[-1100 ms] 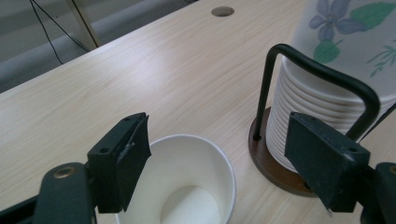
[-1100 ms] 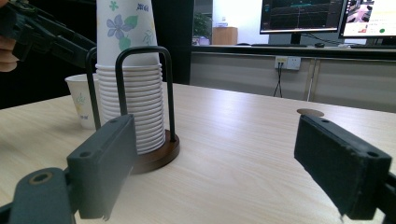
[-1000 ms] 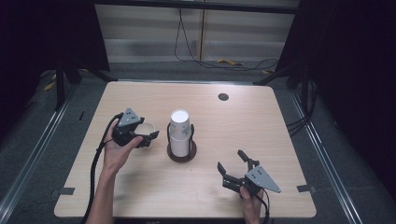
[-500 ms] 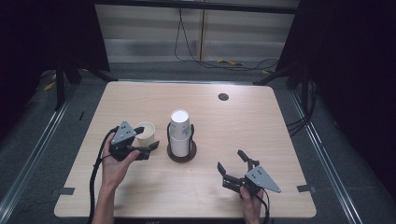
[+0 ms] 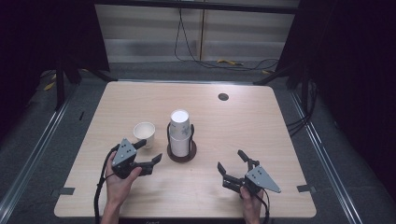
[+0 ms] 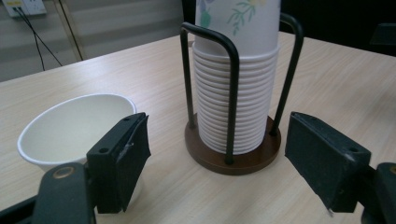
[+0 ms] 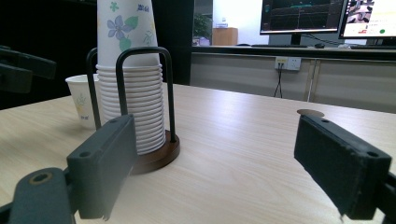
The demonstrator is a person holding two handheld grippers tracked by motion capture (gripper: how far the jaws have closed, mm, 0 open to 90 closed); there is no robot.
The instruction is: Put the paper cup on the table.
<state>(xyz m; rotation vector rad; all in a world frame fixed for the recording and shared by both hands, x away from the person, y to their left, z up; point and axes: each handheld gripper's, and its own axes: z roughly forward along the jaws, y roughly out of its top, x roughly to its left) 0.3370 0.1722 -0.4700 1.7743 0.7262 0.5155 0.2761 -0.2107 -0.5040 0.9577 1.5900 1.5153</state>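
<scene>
A stack of upside-down paper cups (image 5: 180, 131) stands in a black wire holder on a round brown base (image 5: 182, 156) at the table's middle. A single white cup (image 5: 144, 133) stands upright just left of it. My left gripper (image 5: 150, 151) is open a little in front of that cup, touching nothing. In the left gripper view the cup (image 6: 70, 126) lies behind the left jaw and the stack (image 6: 238, 93) rises between the jaws of the gripper (image 6: 224, 163). My right gripper (image 5: 230, 160) is open at the front right, with the stack (image 7: 130, 93) ahead of it (image 7: 219, 163).
The light wooden table (image 5: 261, 126) has a round cable hole (image 5: 223, 96) at the back right. Dark floor and metal rails run along both sides. Cables (image 5: 233, 63) lie on the floor beyond the far edge. The other hand's gripper (image 7: 18, 65) shows at left in the right gripper view.
The left gripper has let go of the single cup and drawn back toward the front edge. The cup stays standing left of the holder. The right gripper has not moved.
</scene>
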